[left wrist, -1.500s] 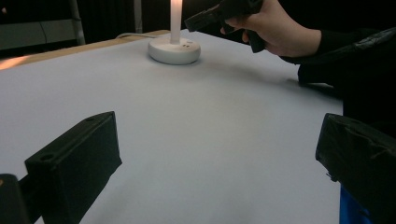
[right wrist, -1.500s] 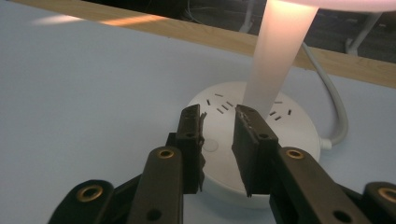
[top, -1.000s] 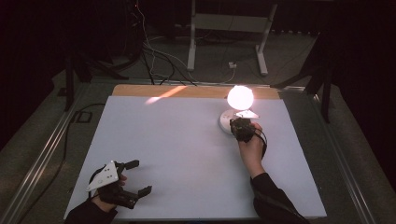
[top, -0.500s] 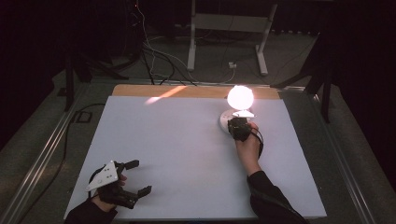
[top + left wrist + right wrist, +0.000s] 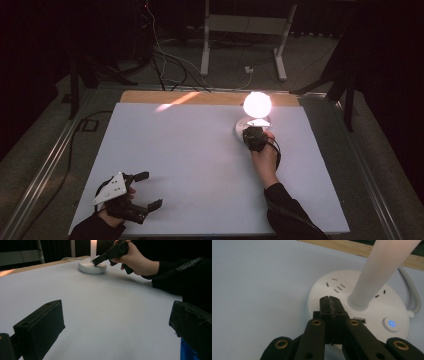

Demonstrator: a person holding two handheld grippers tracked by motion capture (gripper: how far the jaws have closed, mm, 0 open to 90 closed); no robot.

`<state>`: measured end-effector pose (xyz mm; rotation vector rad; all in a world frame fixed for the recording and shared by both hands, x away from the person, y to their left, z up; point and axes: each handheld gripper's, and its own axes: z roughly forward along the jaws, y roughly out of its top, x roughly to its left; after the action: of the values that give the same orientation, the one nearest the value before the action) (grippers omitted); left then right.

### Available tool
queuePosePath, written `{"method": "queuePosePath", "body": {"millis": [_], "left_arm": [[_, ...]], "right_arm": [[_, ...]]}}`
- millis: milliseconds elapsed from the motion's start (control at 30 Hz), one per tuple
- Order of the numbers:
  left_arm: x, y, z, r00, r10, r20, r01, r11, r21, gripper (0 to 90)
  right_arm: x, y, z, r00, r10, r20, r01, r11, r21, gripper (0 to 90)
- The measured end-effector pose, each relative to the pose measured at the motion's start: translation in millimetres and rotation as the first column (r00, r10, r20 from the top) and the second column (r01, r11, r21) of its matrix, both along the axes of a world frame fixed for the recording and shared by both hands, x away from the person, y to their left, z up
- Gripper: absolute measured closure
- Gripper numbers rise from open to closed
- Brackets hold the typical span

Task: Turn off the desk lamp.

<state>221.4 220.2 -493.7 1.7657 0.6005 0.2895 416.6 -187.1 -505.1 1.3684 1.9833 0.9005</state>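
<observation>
My right gripper (image 5: 329, 301) has its jaws pressed together with nothing between them, the joined tips resting on or just above the round white base (image 5: 342, 287) of the lit desk lamp (image 5: 257, 104). I judge the shut jaws serve as a single poking tip for the base's controls. The lamp stands near the far edge of the tabletop (image 5: 200, 165), right of centre. On the base, the glowing blue power button (image 5: 392, 323) sits beside my tips, not under them; a USB port (image 5: 359, 320) lies just beside the jaws, and socket slots (image 5: 338, 286) lie beyond them. The lamp's white stem (image 5: 382, 270) rises close to the tips and limits approach from that side. Its grey cord (image 5: 413, 297) runs off the base's far side.

My left gripper (image 5: 131, 196) rests at the near left corner, jaws spread wide and empty, well apart from the lamp. The white sheet between is bare.
</observation>
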Motion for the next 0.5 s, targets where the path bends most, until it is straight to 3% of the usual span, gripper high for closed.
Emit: {"method": "queuePosePath", "body": {"millis": [133, 200, 300, 333, 500], "left_arm": [[-0.4, -0.1, 0.5, 1.0, -0.002, 0.003, 0.002, 1.0, -0.002, 0.5], [-0.2, -0.1, 0.2, 1.0, -0.001, 0.001, 0.001, 1.0, 0.0, 0.5], [-0.1, 0.3, 0.4, 1.0, -0.001, 0.001, 0.001, 1.0, -0.002, 0.5], [0.4, 0.3, 0.1, 1.0, -0.001, 0.0, 0.001, 1.0, -0.004, 0.5], [0.0, -0.4, 0.2, 1.0, -0.003, 0.004, 0.003, 1.0, 0.002, 0.5]], "right_arm": [[-1.1, 3.2, -1.0, 1.0, -0.004, -0.008, 0.004, 1.0, 0.011, 90.0], [-0.7, 5.0, 0.9, 0.9999, -0.009, -0.011, 0.009, 1.0, -0.01, 90.0], [-6.6, 3.8, 15.2, 0.9976, -0.001, 0.069, 0.001, 1.0, 0.012, 90.0], [-5.8, 1.7, 24.3, 0.9979, -0.001, 0.065, -0.001, 0.999, 0.042, 90.0], [-2.4, -3.1, 23.4, 0.9991, -0.006, 0.043, 0.005, 0.999, 0.034, 90.0]]}}
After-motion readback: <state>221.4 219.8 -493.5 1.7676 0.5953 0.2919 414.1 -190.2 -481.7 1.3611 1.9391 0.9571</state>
